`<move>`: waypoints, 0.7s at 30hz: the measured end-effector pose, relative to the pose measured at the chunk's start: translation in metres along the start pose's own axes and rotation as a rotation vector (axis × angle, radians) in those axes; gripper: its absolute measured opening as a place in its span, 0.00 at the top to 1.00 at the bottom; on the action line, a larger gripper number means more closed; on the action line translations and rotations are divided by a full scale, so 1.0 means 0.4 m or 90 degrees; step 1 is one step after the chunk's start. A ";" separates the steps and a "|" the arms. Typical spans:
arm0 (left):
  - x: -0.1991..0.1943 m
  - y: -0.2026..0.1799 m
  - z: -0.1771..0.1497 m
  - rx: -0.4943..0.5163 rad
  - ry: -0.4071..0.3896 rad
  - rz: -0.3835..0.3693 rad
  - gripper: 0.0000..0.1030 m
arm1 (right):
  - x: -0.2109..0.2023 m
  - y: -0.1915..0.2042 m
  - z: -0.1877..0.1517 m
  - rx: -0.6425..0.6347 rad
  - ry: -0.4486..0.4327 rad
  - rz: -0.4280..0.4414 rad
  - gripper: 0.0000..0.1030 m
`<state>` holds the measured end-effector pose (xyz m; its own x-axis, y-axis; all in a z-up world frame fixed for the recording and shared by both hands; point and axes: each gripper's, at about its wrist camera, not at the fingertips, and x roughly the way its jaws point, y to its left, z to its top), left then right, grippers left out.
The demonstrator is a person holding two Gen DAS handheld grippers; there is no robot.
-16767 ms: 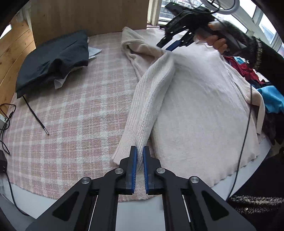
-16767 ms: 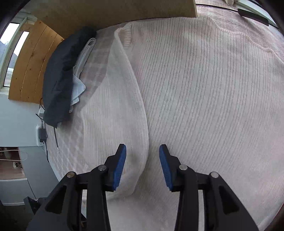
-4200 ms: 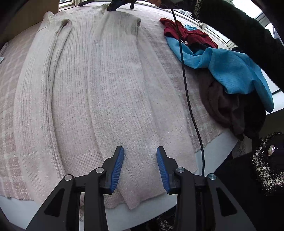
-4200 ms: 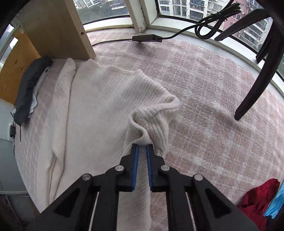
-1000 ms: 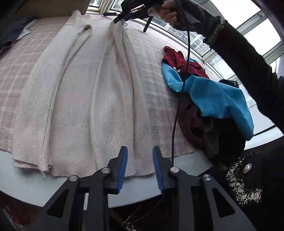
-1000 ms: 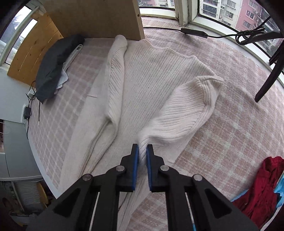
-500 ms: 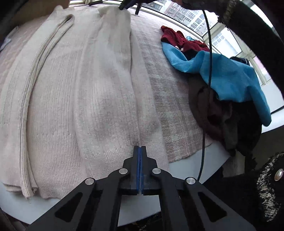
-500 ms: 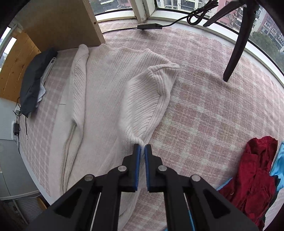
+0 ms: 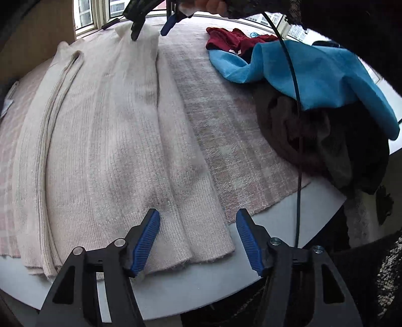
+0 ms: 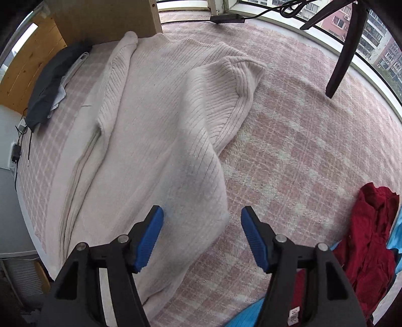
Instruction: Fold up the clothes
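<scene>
While the left wrist view looks down over the table's near edge, one cream sweater lies flat on the pink plaid cloth, its hem at the edge of the white table. To its right sits one pile of three garments: a blue one, a red one and a dark brown one. The left gripper points steeply down over the hem, its jaws opening, the pads clear of the knit. At the far end the right gripper hovers over the shoulder.

From the right wrist view, the same sweater spreads below, one sleeve folded across its body. The right gripper points almost straight down, jaws opening, with the sleeve beneath and nothing pinched. One dark garment lies at the far left, the red one at the right.
</scene>
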<state>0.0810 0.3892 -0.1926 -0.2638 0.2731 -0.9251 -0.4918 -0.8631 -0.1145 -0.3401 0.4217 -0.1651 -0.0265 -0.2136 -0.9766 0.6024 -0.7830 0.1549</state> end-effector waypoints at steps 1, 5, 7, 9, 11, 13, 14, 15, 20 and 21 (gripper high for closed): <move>0.001 -0.005 -0.003 0.014 -0.006 0.016 0.52 | 0.011 0.003 -0.005 -0.002 0.005 0.000 0.70; -0.025 0.080 -0.008 -0.079 -0.015 -0.056 0.94 | -0.004 0.019 0.002 0.007 0.003 0.023 0.87; -0.047 0.142 -0.024 -0.160 -0.026 -0.122 0.94 | -0.031 0.034 0.019 0.016 -0.002 0.036 0.88; -0.084 0.189 -0.050 -0.218 -0.053 -0.162 0.94 | -0.058 0.063 0.045 0.018 -0.007 0.051 0.88; -0.126 0.235 -0.082 -0.276 -0.086 -0.190 0.94 | -0.080 0.105 0.073 0.010 -0.014 0.056 0.88; -0.153 0.288 -0.116 -0.328 -0.111 -0.191 0.94 | -0.075 0.167 0.107 -0.009 -0.012 0.043 0.88; -0.157 0.313 -0.133 -0.350 -0.118 -0.179 0.94 | -0.065 0.198 0.123 -0.014 -0.007 0.039 0.88; -0.156 0.337 -0.147 -0.370 -0.119 -0.160 0.94 | -0.050 0.231 0.138 -0.017 -0.001 0.037 0.88; -0.127 0.401 -0.200 -0.436 -0.086 -0.121 0.94 | 0.066 0.383 0.178 -0.061 0.040 0.000 0.79; -0.125 0.402 -0.205 -0.441 -0.075 -0.125 0.93 | 0.078 0.405 0.180 -0.080 0.048 -0.022 0.77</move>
<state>0.0830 0.2020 -0.1944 -0.3313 0.4609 -0.8233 0.0881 -0.8537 -0.5133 -0.3009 0.2461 -0.1596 0.0086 -0.1398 -0.9901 0.6971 -0.7090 0.1062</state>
